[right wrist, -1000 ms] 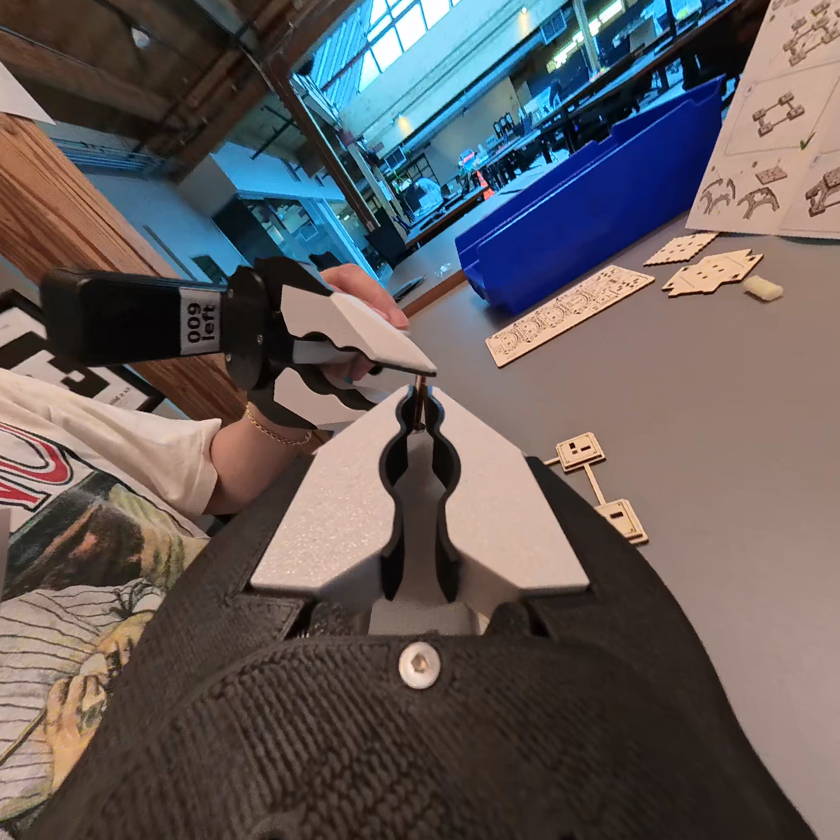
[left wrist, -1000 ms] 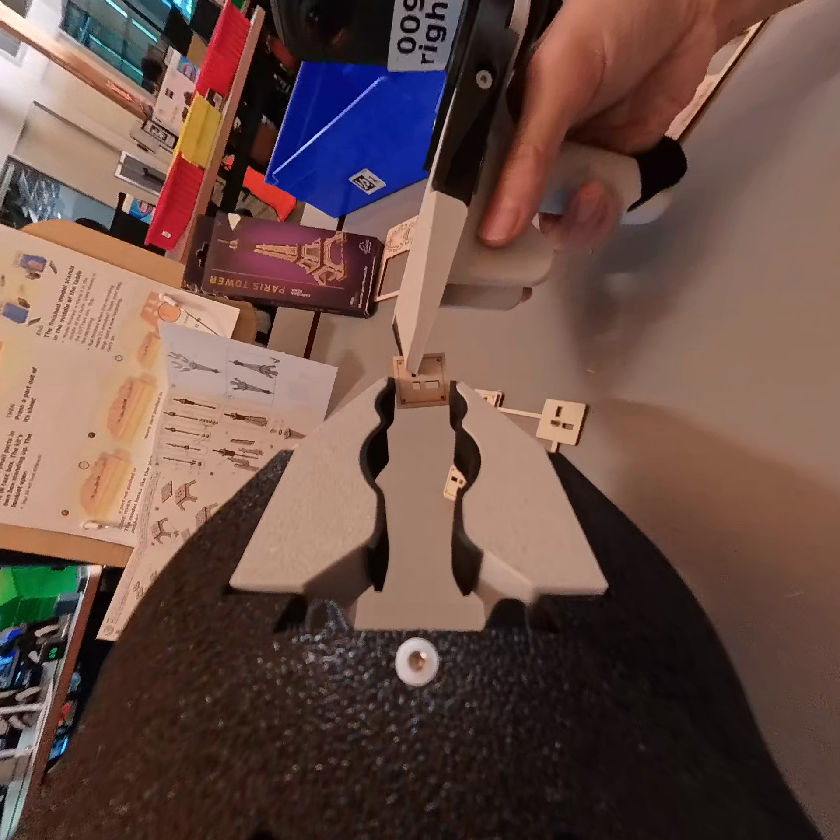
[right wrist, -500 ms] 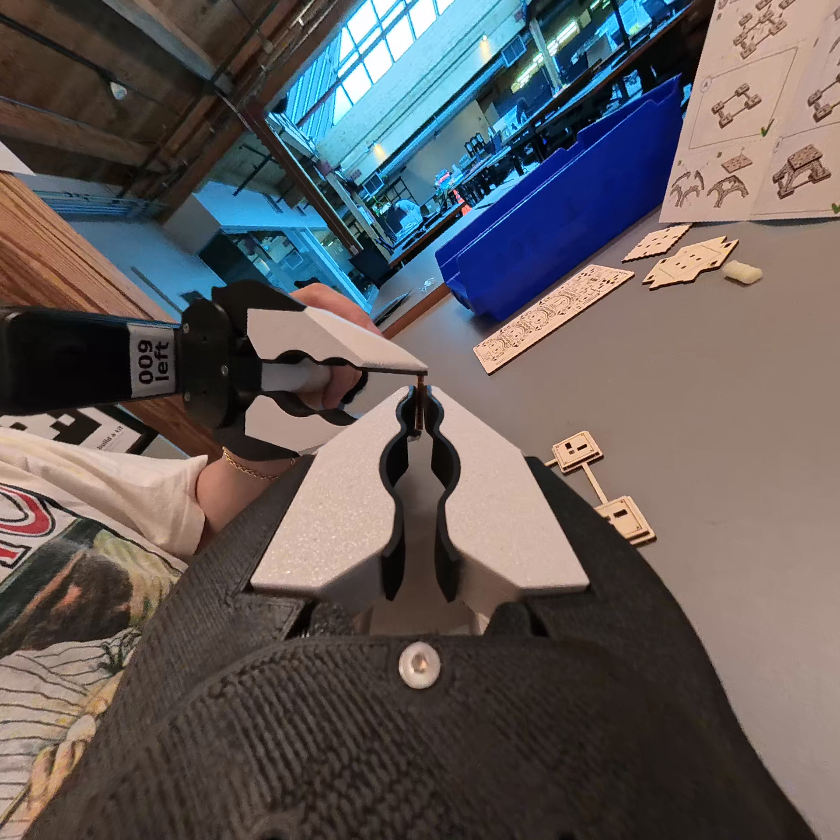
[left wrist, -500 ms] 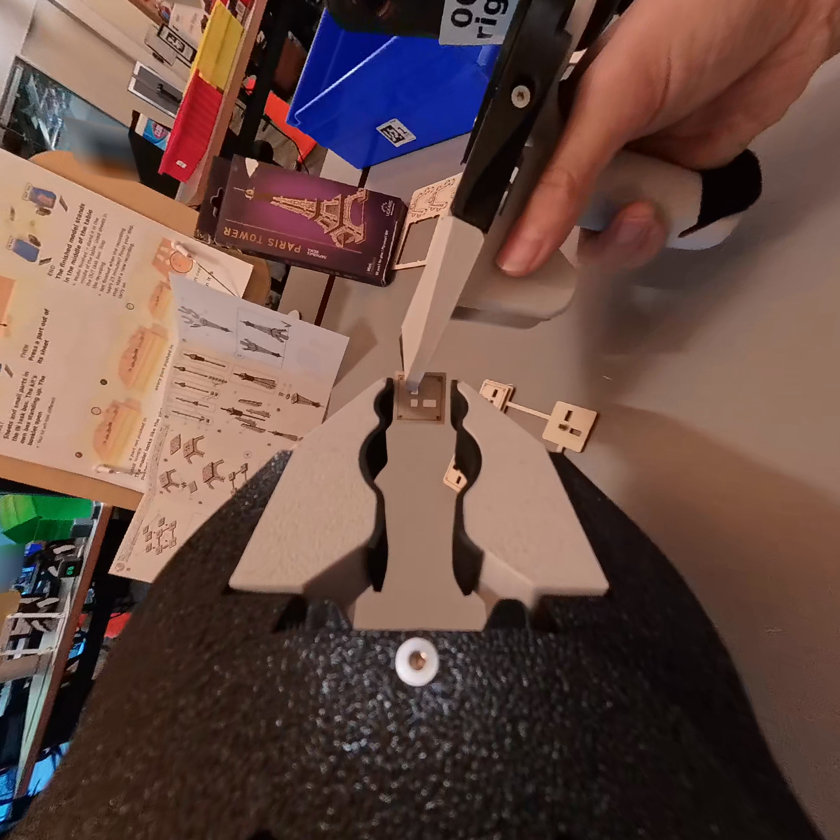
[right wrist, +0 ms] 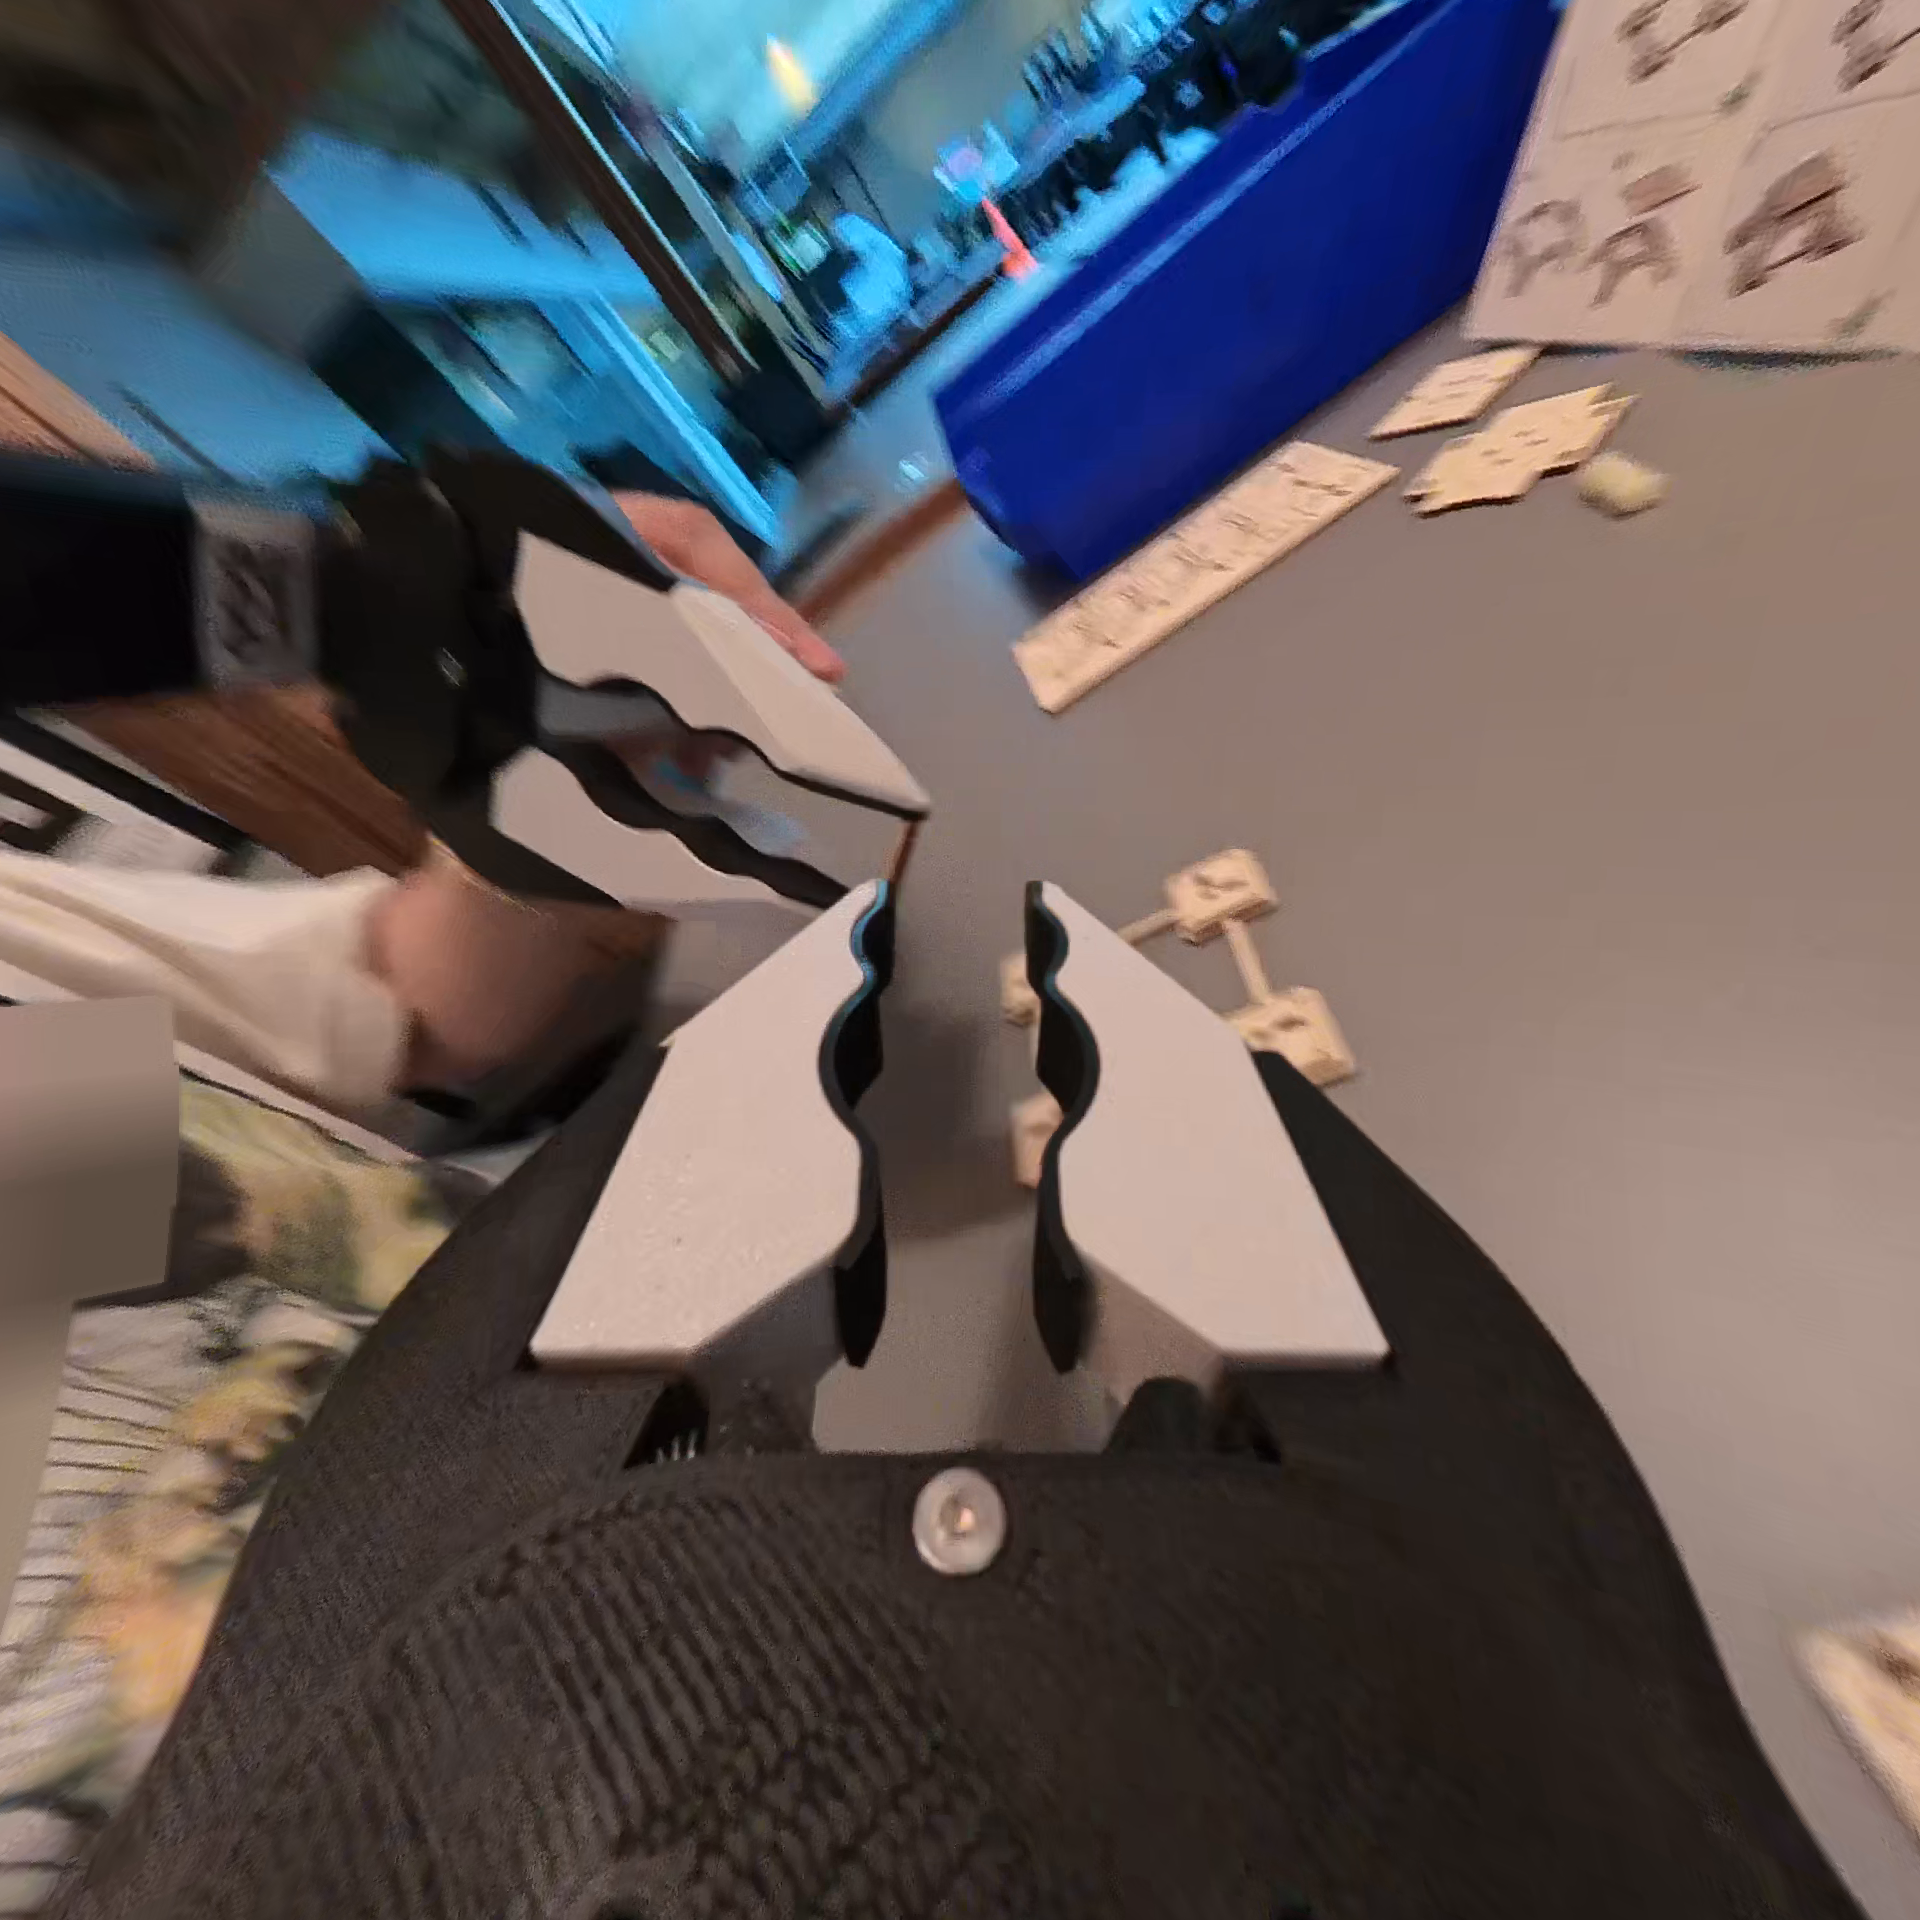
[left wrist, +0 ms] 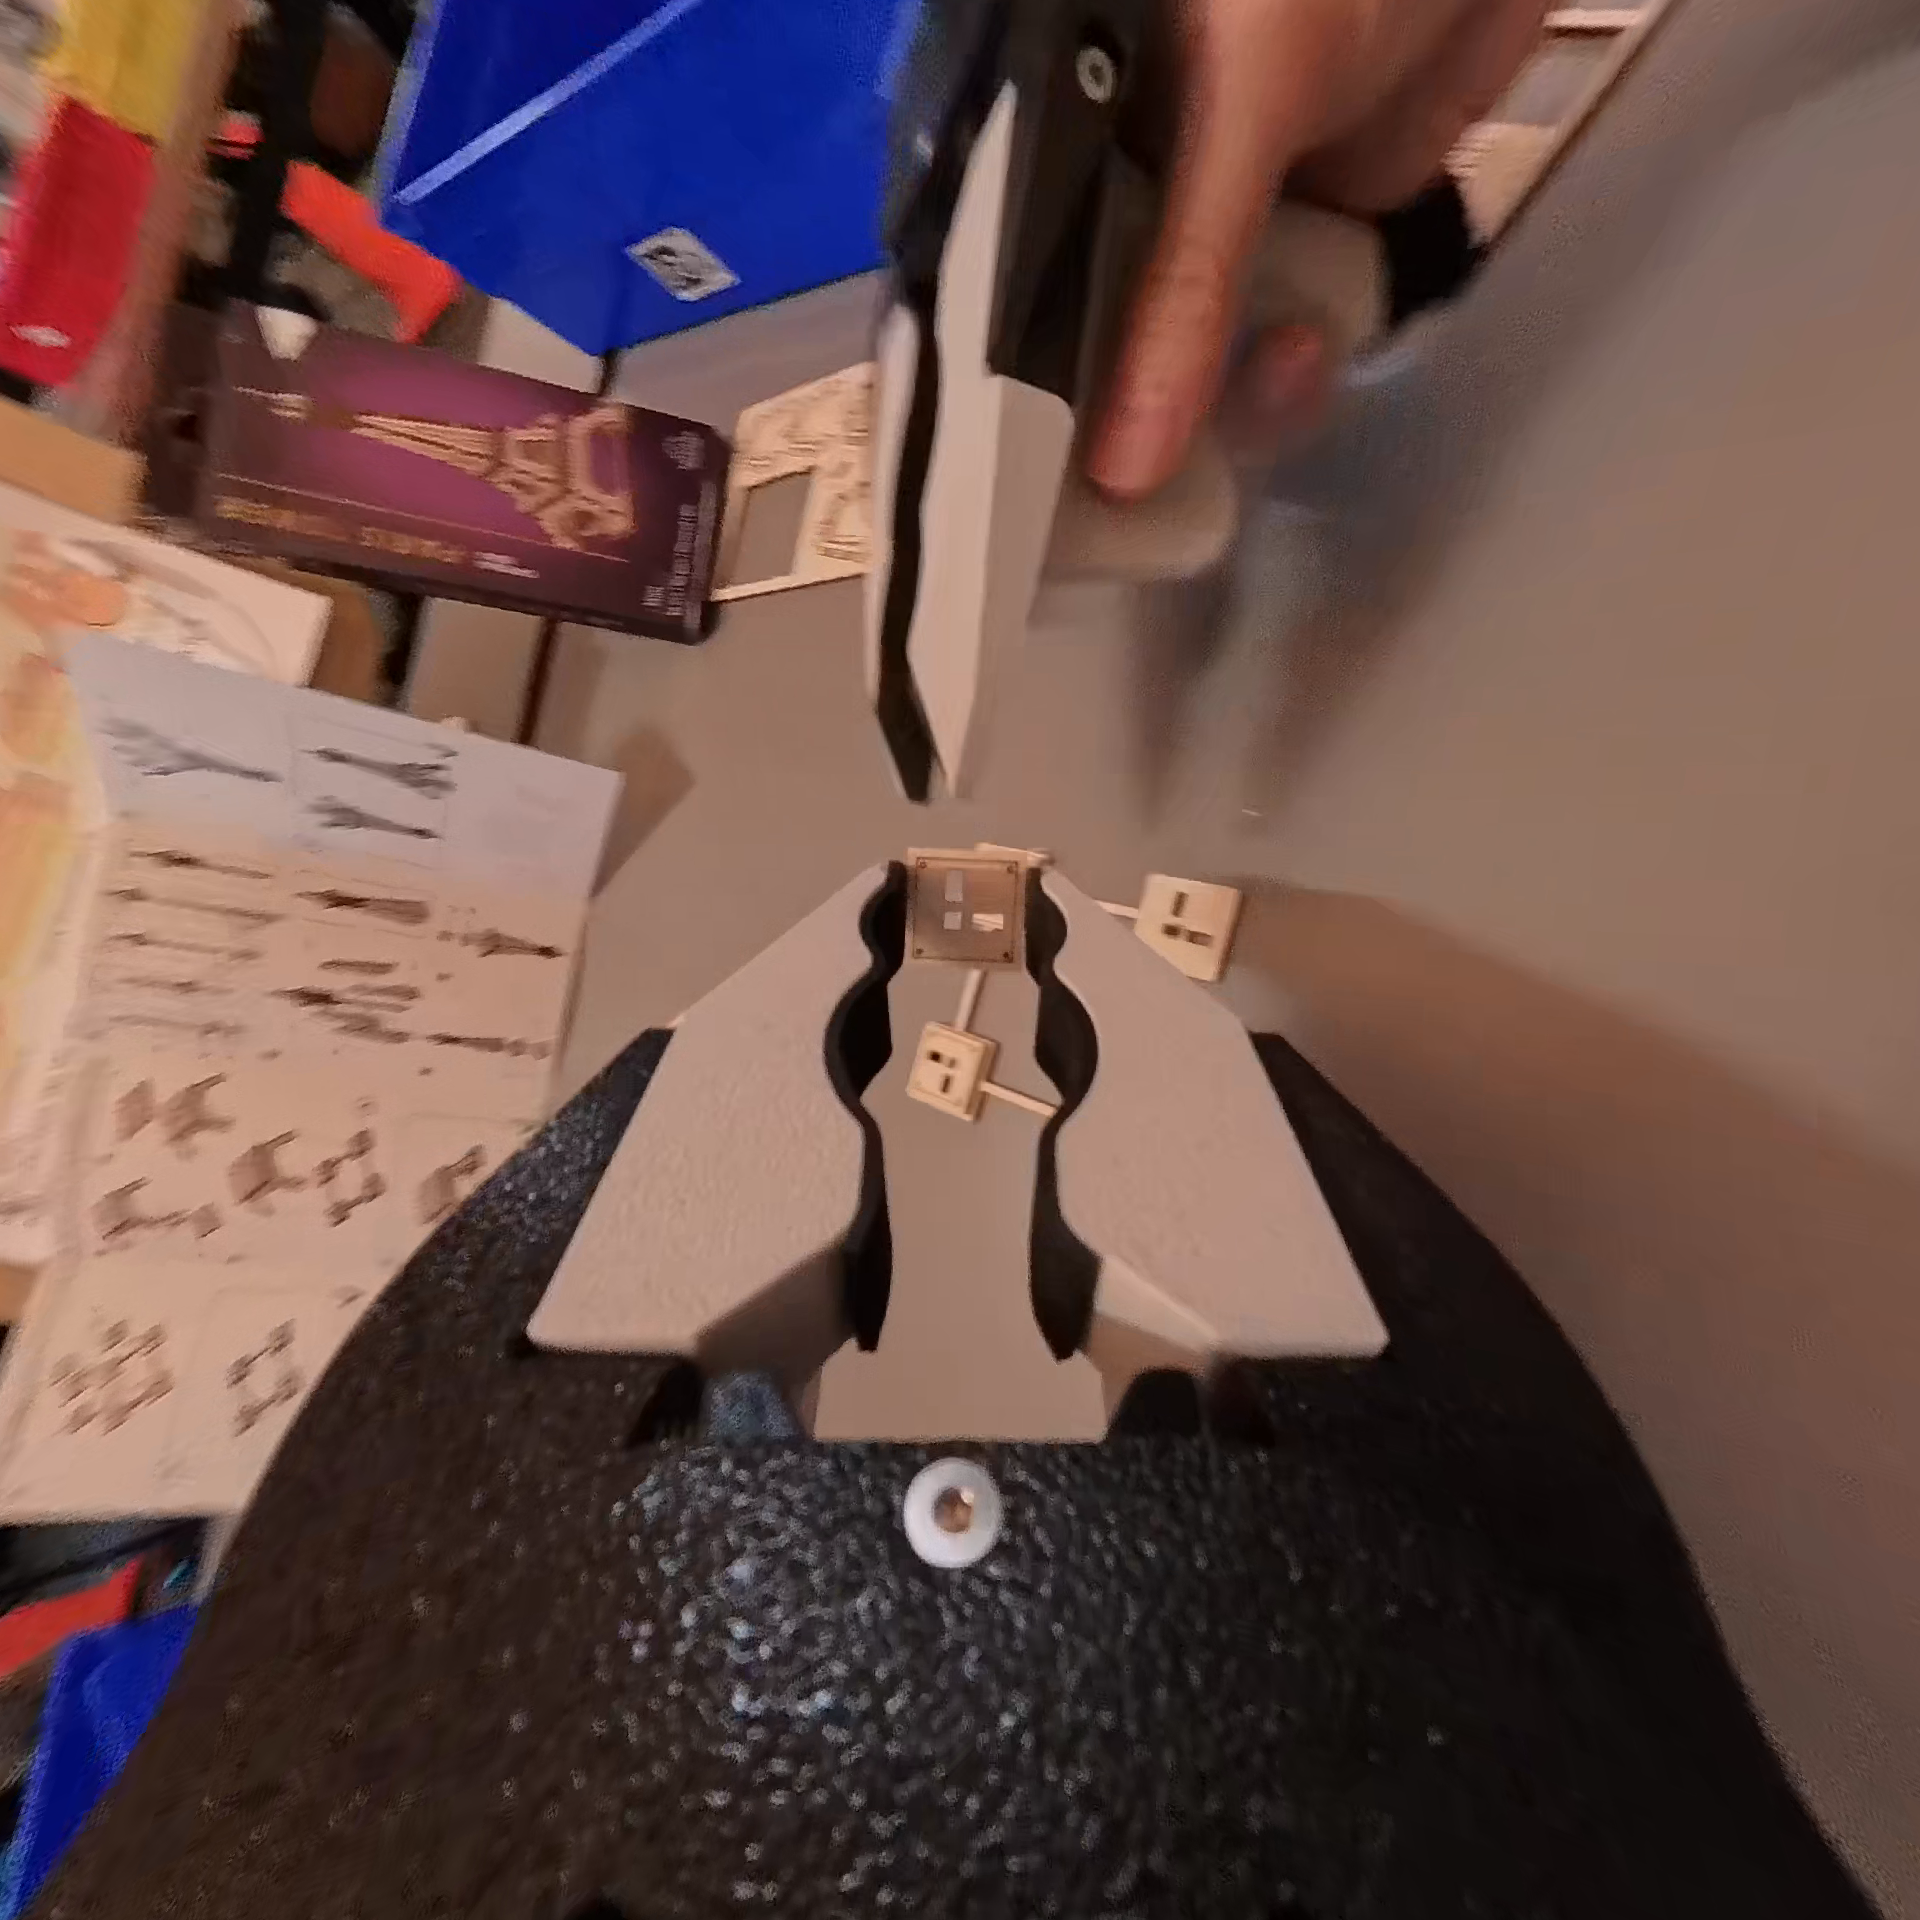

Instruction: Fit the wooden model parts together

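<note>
My left gripper (left wrist: 964, 881) is shut on a small square wooden plate (left wrist: 961, 935) with slots, pinched at the fingertips above the grey table. My right gripper (right wrist: 956, 896) is open and empty. In the left wrist view it (left wrist: 923, 771) hangs tip-down just above and beyond the plate, apart from it. In the right wrist view the left gripper (right wrist: 883, 847) comes in from the left and holds the plate (right wrist: 902, 860) edge-on beside my left fingertip. Pale wooden squares joined by thin sticks (left wrist: 1193, 925) (right wrist: 1221, 896) lie on the table under both grippers.
A blue bin (left wrist: 623, 156) (right wrist: 1195, 343) stands at the back. A purple model box (left wrist: 447, 488) and instruction sheets (left wrist: 291, 987) (right wrist: 1714, 187) lie to the left. A wooden part sheet (right wrist: 1195, 582) and loose cut pieces (right wrist: 1507, 457) lie farther off.
My right gripper has opened, let go of the plate and drawn back from it. The plate stays in my left gripper. Both views are blurred by motion.
</note>
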Tool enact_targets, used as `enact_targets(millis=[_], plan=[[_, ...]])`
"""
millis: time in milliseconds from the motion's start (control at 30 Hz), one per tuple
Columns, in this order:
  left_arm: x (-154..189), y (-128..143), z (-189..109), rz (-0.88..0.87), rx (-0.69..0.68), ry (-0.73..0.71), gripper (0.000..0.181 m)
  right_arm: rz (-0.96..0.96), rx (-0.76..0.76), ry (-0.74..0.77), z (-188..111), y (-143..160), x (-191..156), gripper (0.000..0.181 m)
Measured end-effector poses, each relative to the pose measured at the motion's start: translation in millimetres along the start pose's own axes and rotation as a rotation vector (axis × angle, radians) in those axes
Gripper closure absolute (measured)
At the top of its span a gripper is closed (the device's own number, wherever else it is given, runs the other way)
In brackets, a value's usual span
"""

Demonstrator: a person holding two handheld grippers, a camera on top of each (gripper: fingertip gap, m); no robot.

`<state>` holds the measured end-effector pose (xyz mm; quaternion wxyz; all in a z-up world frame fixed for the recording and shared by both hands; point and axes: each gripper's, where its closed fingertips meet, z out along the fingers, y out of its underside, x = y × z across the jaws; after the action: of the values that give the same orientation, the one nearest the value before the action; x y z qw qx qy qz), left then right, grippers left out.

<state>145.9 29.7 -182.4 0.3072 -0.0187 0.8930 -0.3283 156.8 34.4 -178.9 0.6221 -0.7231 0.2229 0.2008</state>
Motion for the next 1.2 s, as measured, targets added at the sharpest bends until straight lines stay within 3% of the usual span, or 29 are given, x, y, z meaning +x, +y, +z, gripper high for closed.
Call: enact_targets(millis=[33, 133, 233, 367, 500, 1200], plan=[[6, 2, 1, -0.004, 0.009, 0.065, 0.161, -0.088, -0.043, 0.072, -6, 3, 8, 0.161], [24, 9, 6, 0.020, 0.034, 0.244, 0.161, -0.398, -0.186, 0.196, -20, 18, 18, 0.171], [38, 14, 16, 0.026, 0.030, 0.373, 0.161, -0.677, -0.273, 0.144, -17, 38, 0, 0.177], [47, 22, 32, 0.018, 0.007, 0.440, 0.161, -0.970, -0.270, 0.131, -10, 49, -13, 0.181], [54, 26, 41, 0.002, -0.019, 0.465, 0.161, -1.164, -0.371, 0.229, -9, 60, 5, 0.177], [57, 35, 41, -0.041, -0.006, 0.496, 0.162, -1.340, -0.439, 0.335, 5, 66, 18, 0.181]])
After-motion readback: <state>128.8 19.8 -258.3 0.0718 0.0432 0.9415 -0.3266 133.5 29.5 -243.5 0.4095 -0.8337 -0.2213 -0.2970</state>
